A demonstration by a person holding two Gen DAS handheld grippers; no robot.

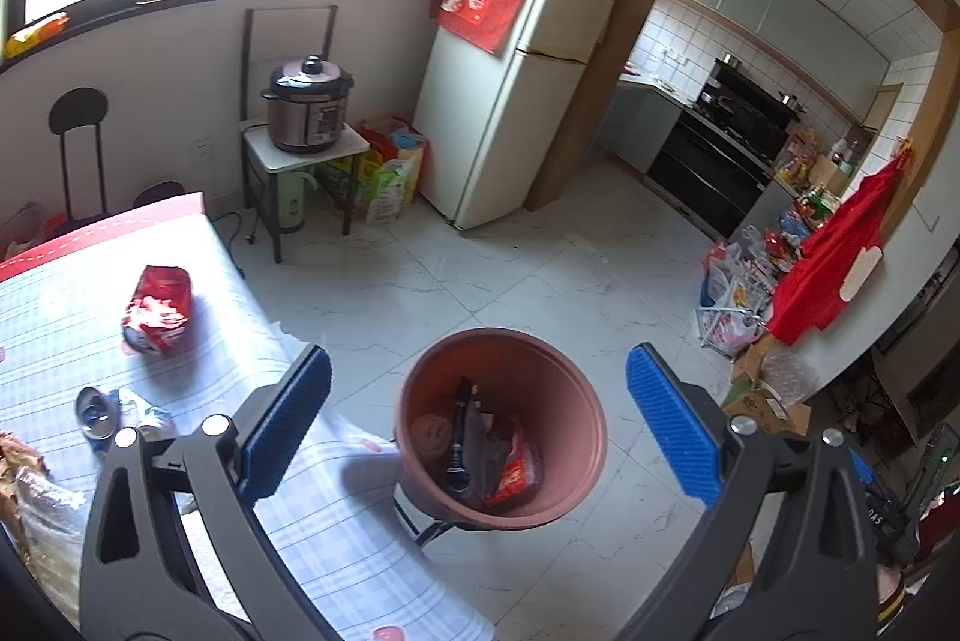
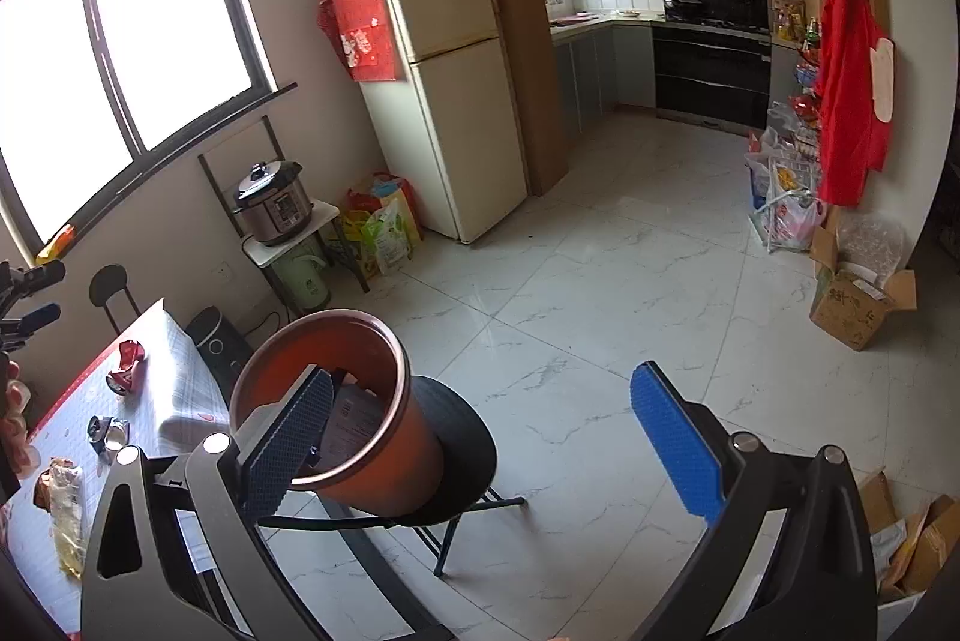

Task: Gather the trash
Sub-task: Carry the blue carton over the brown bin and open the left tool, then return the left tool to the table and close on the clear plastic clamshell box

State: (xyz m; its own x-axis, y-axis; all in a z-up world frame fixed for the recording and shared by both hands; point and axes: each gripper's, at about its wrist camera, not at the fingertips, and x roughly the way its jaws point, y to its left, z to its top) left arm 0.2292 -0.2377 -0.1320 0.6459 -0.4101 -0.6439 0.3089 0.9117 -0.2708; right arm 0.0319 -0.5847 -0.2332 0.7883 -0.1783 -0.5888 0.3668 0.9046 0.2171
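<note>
A pause between deposits is judged to be the step in hand: both tools are empty and held above the terracotta-coloured round plastic bin [image 1: 501, 428], in which dark and red wrappers already lie. The bin is stood on a black round stool [image 2: 459, 446] just beside the corner of the bench [image 1: 336, 515], which is covered by a pale checked cloth with a red border.

The left hand-held gripper [image 1: 480, 419] is spread wide, nothing between its blue pads, and is hung almost directly over the bin's mouth. The right hand-held gripper [image 2: 483, 446] is likewise released and empty, with its left finger seen in front of the bin's rim.

Trash is left on the bench: a crumpled red foil snack bag [image 1: 159, 311] well back from the edge, a crushed silver-and-blue drink can [image 1: 99, 410] nearer the left gripper, and a clear plastic wrapper with brownish contents [image 2: 63, 503] at the near end.

The next move is judged to call for a swing of one gripper back over the bench, probably to the can as the closest piece, with a descent and a closing on its flattened body.

Open floor is offered to the right of the stool. The bench corner and the bin's rim are the edges to be cleared; a knock could tip the bin from its seat.
</note>
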